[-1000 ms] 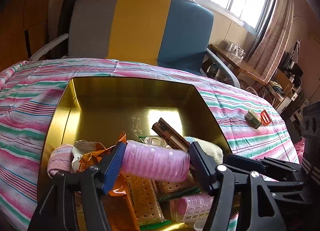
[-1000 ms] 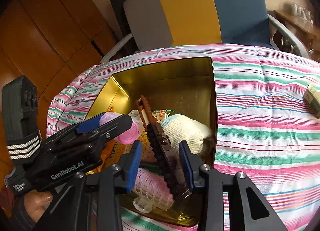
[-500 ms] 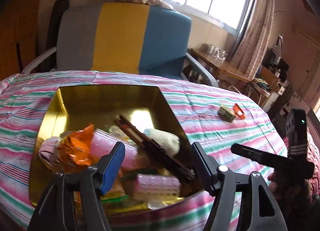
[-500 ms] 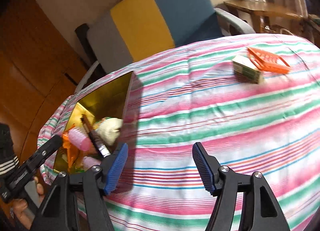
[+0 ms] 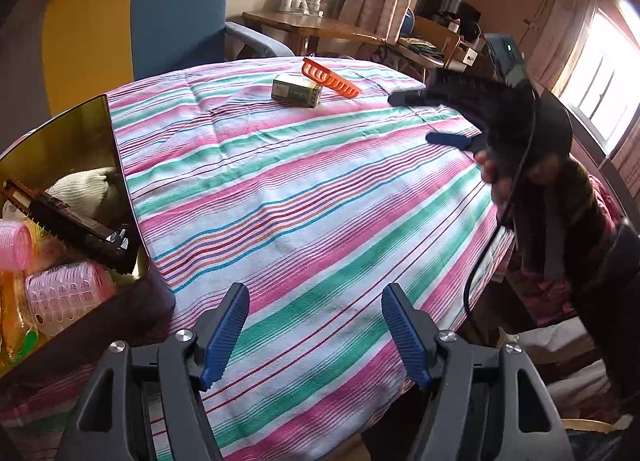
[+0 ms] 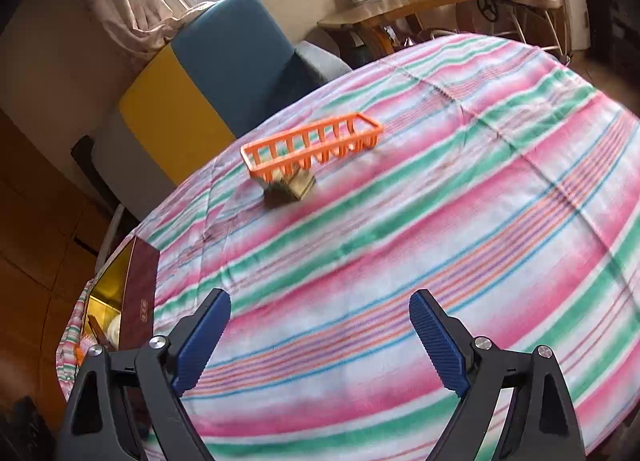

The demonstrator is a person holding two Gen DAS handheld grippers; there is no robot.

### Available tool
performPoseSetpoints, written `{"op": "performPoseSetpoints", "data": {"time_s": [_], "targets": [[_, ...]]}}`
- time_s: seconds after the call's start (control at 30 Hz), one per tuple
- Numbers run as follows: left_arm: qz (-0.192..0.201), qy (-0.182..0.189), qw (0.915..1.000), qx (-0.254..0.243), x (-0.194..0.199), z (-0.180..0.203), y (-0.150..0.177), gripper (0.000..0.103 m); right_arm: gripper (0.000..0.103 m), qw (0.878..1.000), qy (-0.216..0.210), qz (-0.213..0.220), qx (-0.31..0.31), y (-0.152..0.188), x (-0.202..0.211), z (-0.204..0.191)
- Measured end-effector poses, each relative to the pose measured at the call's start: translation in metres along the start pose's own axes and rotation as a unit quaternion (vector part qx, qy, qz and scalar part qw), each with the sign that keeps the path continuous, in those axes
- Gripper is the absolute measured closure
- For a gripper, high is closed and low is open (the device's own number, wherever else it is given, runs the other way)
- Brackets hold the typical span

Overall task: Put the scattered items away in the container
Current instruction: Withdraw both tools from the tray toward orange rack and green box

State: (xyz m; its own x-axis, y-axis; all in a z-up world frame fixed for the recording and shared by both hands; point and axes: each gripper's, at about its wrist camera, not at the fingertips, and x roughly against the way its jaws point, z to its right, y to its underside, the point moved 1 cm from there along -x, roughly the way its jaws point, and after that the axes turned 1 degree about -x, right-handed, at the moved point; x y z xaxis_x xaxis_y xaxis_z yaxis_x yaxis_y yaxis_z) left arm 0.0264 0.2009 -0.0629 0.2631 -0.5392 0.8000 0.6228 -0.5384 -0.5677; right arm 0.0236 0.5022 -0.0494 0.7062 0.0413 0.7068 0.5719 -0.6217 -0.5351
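Note:
The gold-lined container (image 5: 76,137) sits at the left of the striped table and holds pink hair rollers (image 5: 60,289), a dark brown comb (image 5: 76,229) and a white knitted glove (image 5: 84,187). A small green box (image 5: 297,90) and an orange plastic rack (image 5: 331,77) lie together at the far side of the table. My left gripper (image 5: 314,325) hangs open and empty over the cloth beside the container. My right gripper (image 6: 320,325) is opening with nothing between its jaws, aimed at the orange rack (image 6: 312,141) that leans on the box (image 6: 290,187).
The striped cloth (image 5: 320,201) covers the round table. A grey, yellow and blue chair (image 6: 224,73) stands behind it. A person's hand (image 5: 520,165) holds the right gripper (image 5: 428,117) at the table's right edge. A wooden side table (image 5: 304,21) stands beyond. The container's maroon wall (image 6: 140,281) shows far left.
The left gripper dropped its pink roller and the right released the dark comb into the container. Both swung right, away from the container, toward the green box and orange rack.

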Motion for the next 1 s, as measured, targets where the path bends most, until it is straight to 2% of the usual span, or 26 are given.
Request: {"op": "performPoseSetpoints", "data": {"time_s": [0.23,0.4,0.53,0.6,0.77,0.83,0.9,0.93,1.0], "targets": [[-0.028,0.002,0.9995,0.015,-0.020,-0.006,0.001,0.033,0.010,0.998,0.016,0.020,0.062,-0.110,-0.043,-0.041],[-0.037,0.006,0.9990,0.024,-0.029,-0.012,0.001,0.033,0.010,0.993,0.024,-0.025,0.114,-0.154,-0.099,-0.069],[-0.037,0.009,0.9990,0.025,-0.031,-0.013,0.000,0.033,0.010,0.987,0.025,-0.094,0.128,-0.155,-0.144,-0.072],[-0.035,0.012,0.9989,0.028,-0.032,-0.014,0.000,0.032,0.010,0.983,0.027,-0.118,0.136,-0.144,-0.147,-0.067],[-0.029,0.021,0.9988,0.034,-0.032,-0.015,0.000,0.028,0.010,0.970,0.007,-0.182,0.162,-0.099,-0.122,-0.051],[-0.027,0.022,0.9989,0.033,-0.031,-0.014,0.000,0.028,0.010,0.958,0.012,-0.223,0.180,-0.075,-0.114,-0.046],[-0.025,0.024,0.9988,0.035,-0.031,-0.015,0.001,0.028,0.010,0.948,0.015,-0.243,0.203,-0.057,-0.100,-0.043],[-0.025,0.027,0.9986,0.037,-0.030,-0.016,0.001,0.028,0.010,0.945,0.014,-0.250,0.213,-0.049,-0.092,-0.043],[-0.024,0.032,0.9983,0.042,-0.029,-0.017,0.002,0.028,0.010,0.947,-0.007,-0.235,0.219,-0.048,-0.073,-0.048]]}}
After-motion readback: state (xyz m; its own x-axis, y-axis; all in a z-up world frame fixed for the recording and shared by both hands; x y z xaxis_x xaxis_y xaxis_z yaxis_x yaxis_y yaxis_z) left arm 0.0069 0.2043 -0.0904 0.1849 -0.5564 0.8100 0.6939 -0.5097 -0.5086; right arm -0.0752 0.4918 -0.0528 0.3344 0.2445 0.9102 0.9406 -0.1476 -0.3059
